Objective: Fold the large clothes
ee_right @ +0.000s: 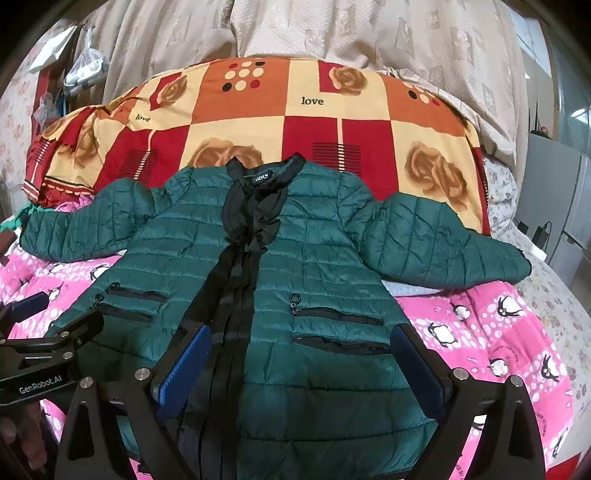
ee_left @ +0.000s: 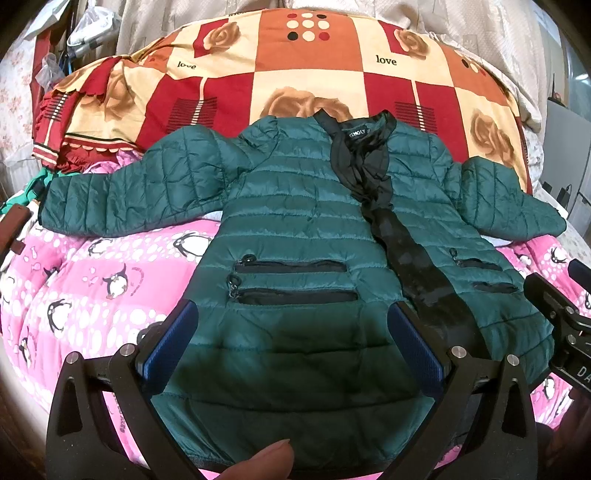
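Observation:
A dark green quilted jacket (ee_left: 295, 206) lies flat, front up, on a pink penguin blanket, with both sleeves spread out and a black zip placket down its middle. It also shows in the right wrist view (ee_right: 314, 266). My left gripper (ee_left: 293, 328) is open and empty, hovering over the jacket's lower left front panel below the zip pockets. My right gripper (ee_right: 301, 350) is open and empty over the lower right front panel. The right gripper also shows at the right edge of the left wrist view (ee_left: 561, 314), and the left gripper at the left edge of the right wrist view (ee_right: 55, 339).
A pink penguin blanket (ee_left: 92, 280) covers the bed. A red, orange and cream quilt (ee_left: 314, 74) is piled behind the collar. Clutter stands at the far left (ee_left: 66, 48), grey furniture at the right (ee_right: 554, 192), and a beige curtain (ee_right: 369, 29) hangs behind.

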A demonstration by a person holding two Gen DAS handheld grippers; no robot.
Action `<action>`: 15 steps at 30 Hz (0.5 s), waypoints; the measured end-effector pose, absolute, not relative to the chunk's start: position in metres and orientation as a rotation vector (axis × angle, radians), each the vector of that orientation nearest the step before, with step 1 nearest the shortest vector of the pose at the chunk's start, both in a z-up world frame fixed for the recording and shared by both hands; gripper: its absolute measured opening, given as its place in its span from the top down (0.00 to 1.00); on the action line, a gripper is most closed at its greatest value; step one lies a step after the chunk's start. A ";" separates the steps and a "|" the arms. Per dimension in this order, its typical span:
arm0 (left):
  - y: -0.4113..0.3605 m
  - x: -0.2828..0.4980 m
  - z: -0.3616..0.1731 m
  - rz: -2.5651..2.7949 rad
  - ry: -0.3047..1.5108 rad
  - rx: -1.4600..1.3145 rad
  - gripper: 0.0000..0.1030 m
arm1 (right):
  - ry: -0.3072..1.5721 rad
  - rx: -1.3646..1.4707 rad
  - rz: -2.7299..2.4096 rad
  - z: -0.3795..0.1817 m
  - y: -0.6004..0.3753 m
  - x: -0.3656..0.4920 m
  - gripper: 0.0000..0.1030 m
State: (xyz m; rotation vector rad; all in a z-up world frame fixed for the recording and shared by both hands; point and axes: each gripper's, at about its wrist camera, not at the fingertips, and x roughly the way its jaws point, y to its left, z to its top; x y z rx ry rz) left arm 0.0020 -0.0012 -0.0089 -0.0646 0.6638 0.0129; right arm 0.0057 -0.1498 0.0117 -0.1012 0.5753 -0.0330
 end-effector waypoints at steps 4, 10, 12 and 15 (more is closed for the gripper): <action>-0.001 0.002 -0.009 0.012 0.665 -0.066 0.00 | 0.576 -0.108 -0.035 0.012 -0.148 0.006 0.06; -0.001 0.003 -0.009 0.013 0.666 -0.065 0.00 | 0.577 -0.111 -0.034 0.012 -0.148 0.006 0.06; 0.002 0.002 -0.013 0.011 0.667 -0.069 0.00 | 0.577 -0.111 -0.035 0.012 -0.148 0.006 0.06; 0.002 0.002 -0.013 0.013 0.668 -0.069 0.00 | 0.578 -0.113 -0.035 0.012 -0.148 0.006 0.06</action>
